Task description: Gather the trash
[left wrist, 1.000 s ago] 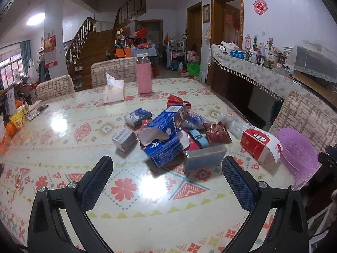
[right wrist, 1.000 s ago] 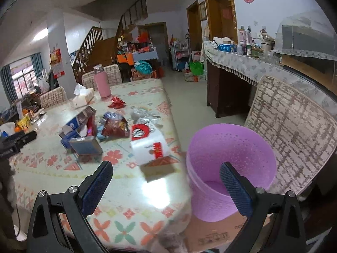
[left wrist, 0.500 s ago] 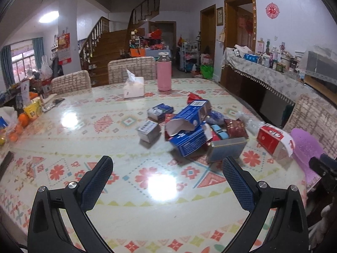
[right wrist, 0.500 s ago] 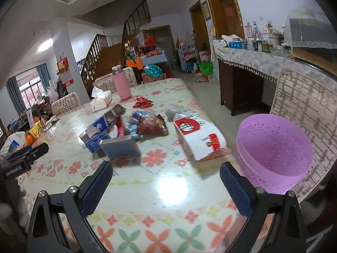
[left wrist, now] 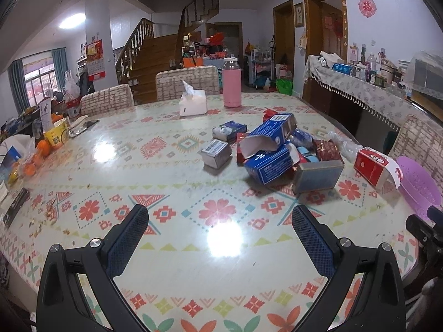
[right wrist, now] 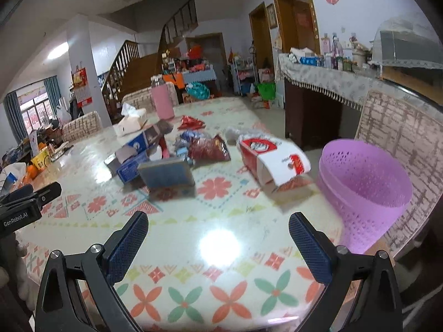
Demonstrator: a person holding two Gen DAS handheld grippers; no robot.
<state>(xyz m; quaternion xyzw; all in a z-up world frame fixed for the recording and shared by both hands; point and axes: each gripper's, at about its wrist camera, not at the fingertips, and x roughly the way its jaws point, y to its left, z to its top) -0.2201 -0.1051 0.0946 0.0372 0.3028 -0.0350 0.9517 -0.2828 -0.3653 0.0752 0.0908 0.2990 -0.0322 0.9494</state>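
You have both tongs spread wide and empty above the near table edge, left tongs and right tongs alike, presumably lined up for a first pick. The trash lies heaped ahead of the left tongs and somewhat right, well apart from them. The red carton sits nearest your right tongs, ahead, just beside the purple bin at the table's right edge, likely parked there for short drops

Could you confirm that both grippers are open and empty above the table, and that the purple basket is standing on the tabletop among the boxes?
Not quite: the right wrist view shows the purple basket off the table's edge, beside the chair. The left gripper and right gripper are open and empty.
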